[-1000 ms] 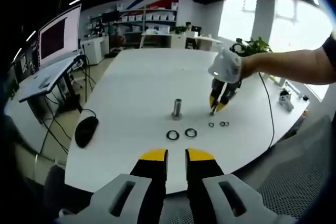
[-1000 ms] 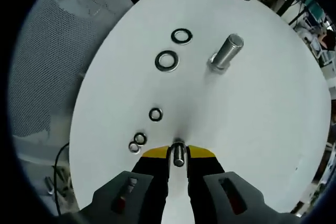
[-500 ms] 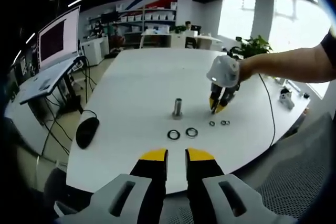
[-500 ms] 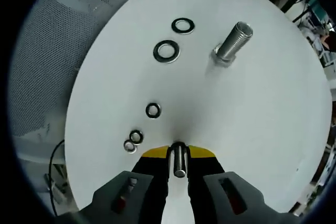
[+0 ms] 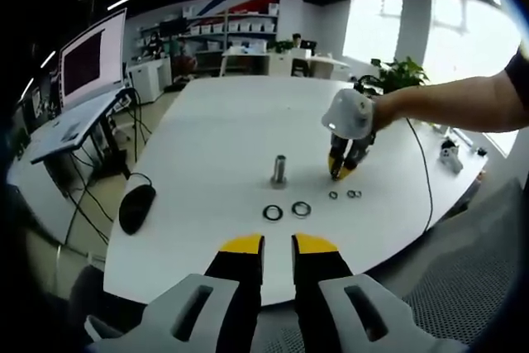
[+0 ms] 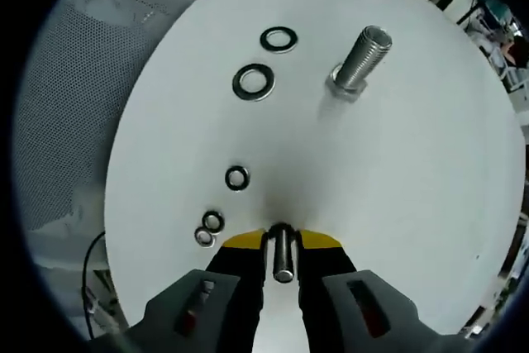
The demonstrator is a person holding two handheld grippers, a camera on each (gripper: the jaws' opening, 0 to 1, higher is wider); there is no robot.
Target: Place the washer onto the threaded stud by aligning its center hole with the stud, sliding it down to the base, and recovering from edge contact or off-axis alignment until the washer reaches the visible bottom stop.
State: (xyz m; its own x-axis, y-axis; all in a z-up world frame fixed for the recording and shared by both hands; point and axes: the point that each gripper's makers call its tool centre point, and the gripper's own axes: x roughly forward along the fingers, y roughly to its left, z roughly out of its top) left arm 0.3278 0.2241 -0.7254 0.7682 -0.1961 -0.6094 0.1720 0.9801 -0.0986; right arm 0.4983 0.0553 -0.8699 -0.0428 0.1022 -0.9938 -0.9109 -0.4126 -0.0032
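Right gripper (image 6: 281,241) pinching a washer (image 6: 282,254) edge-on; threaded stud (image 6: 361,59) upright at one o'clock, well apart. Left gripper (image 5: 277,243) empty, slightly spread, farther back.

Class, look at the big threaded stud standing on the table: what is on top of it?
Nothing sits on the threaded stud; its top is bare. Its underside against the white table is hidden. The washers lie flat beside it.

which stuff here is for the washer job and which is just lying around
For the job:
threaded stud
loose washers
right tool, shut on a small metal piece

Lying about:
computer mouse
monitor
potted plant
mesh chair
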